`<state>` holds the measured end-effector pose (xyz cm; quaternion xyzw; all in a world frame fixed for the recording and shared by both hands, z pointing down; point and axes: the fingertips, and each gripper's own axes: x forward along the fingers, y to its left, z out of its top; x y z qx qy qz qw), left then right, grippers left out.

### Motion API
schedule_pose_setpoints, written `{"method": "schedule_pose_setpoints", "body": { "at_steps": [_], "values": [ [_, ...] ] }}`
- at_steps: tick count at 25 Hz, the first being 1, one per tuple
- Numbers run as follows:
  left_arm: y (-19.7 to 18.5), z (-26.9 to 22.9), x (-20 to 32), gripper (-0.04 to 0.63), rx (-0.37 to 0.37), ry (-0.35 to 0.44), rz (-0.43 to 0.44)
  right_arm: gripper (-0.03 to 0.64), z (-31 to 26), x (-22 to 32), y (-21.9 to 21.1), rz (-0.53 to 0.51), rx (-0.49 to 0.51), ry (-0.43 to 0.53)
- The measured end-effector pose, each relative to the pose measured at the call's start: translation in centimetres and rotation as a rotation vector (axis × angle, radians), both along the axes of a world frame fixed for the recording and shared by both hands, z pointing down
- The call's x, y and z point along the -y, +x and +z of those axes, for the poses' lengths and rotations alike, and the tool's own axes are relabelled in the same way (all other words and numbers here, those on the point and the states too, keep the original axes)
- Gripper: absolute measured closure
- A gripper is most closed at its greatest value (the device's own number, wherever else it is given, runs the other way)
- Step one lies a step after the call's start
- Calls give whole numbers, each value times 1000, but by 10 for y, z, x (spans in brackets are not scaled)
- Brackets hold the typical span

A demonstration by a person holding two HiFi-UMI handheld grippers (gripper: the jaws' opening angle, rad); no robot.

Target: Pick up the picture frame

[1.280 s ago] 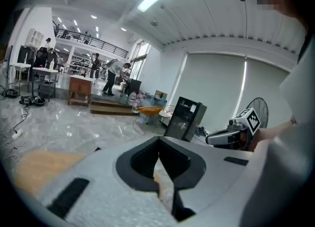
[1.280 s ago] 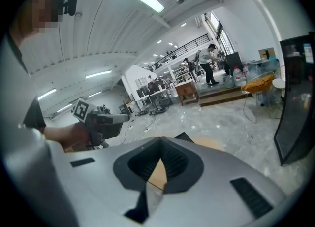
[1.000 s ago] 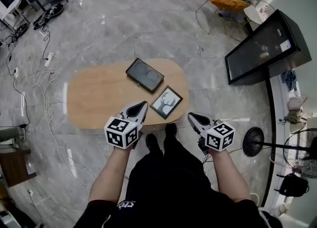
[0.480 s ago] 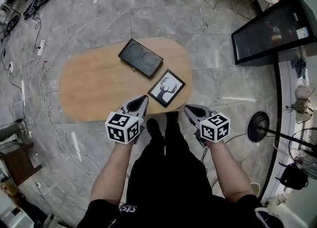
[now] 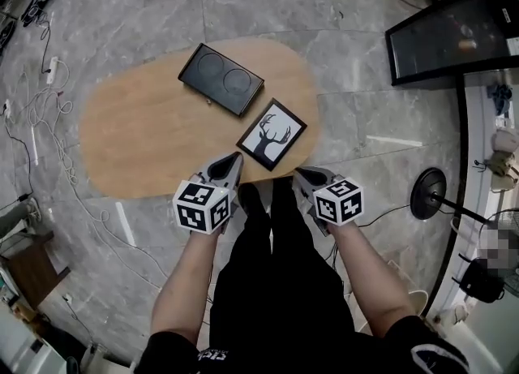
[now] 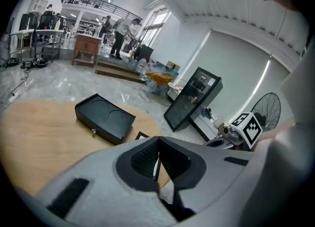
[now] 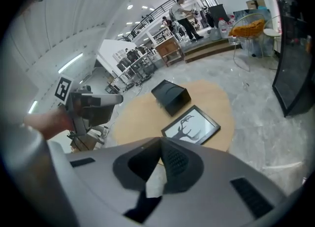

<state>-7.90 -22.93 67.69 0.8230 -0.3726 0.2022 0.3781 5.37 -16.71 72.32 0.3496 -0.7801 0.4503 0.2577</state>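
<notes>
In the head view, the picture frame (image 5: pixel 272 134) is seen flat on the oval counter (image 5: pixel 138 137), at 5 o'clock from a black case (image 5: pixel 220 79). The left hand-held gripper (image 5: pixel 233 161) and right hand-held gripper (image 5: pixel 300 174) are held near it, apart from it. In the left gripper view, the jaws are shown pressed together, with nothing pinched. In the right gripper view, they are likewise closed and empty, with the picture frame at 1 o'clock beyond them.

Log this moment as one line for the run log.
stage: pre-grasp | left gripper: shut, empty | right gripper: shut, empty | picture frame: flat on table, untouched
</notes>
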Motion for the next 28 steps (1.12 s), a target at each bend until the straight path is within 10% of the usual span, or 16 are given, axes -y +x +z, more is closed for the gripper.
{"method": "schedule_pose_setpoints", "body": {
  "at_steps": [28],
  "values": [
    [-15, 117, 13, 586, 30, -145, -17, 419, 185, 30, 20, 281, -297, -293]
  ]
}}
